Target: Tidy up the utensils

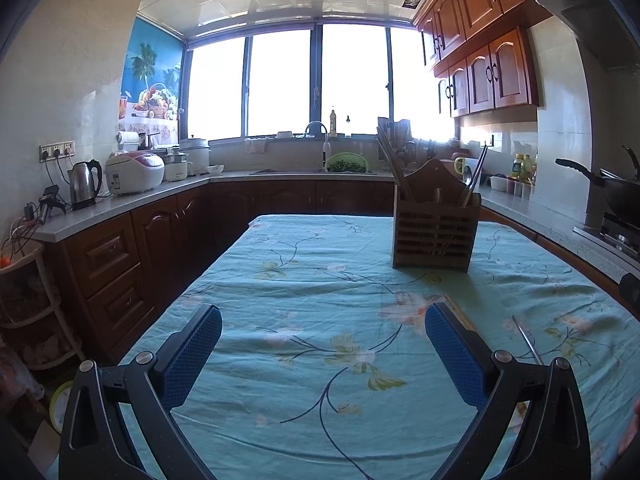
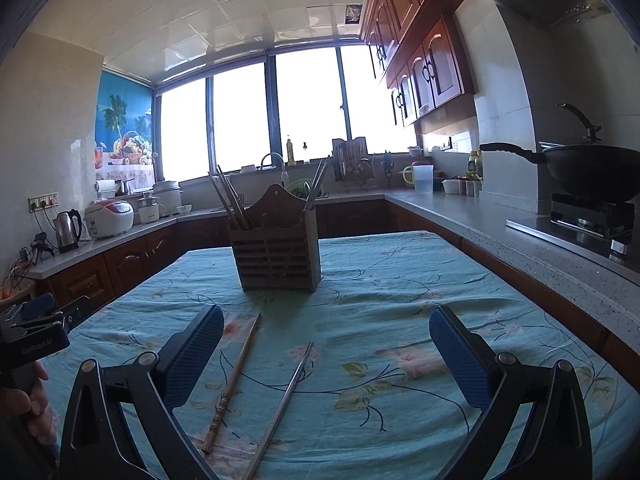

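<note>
Both grippers hover with fingers spread wide and empty: the left gripper [image 1: 323,322] over bare floral cloth, the right gripper [image 2: 326,322] above two loose chopsticks. The wooden chopstick [image 2: 232,384] and what looks like a metal chopstick [image 2: 286,400] lie near each other on the tabletop [image 2: 400,280], converging toward the wooden utensil holder [image 2: 276,256], which stands upright mid-table, well clear of every edge, with chopsticks in it.

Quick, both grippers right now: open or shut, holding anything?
Left gripper: open, holding nothing, above the tablecloth.
Right gripper: open, holding nothing; the wooden chopstick and metal chopstick lie loose below it.
</note>
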Available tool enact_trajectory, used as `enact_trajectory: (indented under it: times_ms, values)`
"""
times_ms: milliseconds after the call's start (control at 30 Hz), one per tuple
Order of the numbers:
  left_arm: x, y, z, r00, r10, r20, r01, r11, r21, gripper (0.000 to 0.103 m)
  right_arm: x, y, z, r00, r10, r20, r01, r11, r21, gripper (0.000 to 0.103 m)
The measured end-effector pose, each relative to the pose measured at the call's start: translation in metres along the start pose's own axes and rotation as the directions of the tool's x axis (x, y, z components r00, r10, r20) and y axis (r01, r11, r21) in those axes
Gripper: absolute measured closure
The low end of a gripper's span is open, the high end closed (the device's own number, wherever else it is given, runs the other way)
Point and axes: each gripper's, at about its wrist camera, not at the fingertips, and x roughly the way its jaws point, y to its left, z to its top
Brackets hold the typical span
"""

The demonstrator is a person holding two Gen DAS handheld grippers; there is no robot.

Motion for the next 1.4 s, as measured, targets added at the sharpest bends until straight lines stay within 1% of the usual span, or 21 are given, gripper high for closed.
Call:
enact_trajectory:
  times_ms: [267,1067,1400]
  values:
    - [-0.003,0.000,-0.007,0.999,-0.008,0.032,0.008,1.000,0.016,0.001,-0.004,0.004,-0.002,1.000,0.011,0.025,-0.010,1.000,-0.015,0.000]
    - [-0.003,-0.002,-0.006,0.999,-0.014,0.030,0.013,1.000,0.014,0.001,-0.005,0.009,-0.004,1.000,0.017,0.021,-0.017,1.000,-0.014,0.000]
    - [-0.006,-0.009,-0.006,0.999,-0.023,0.032,0.022,1.000,0.021,0.001,-0.005,0.012,-0.005,1.000,0.018,0.021,-0.018,1.000,-0.010,0.000]
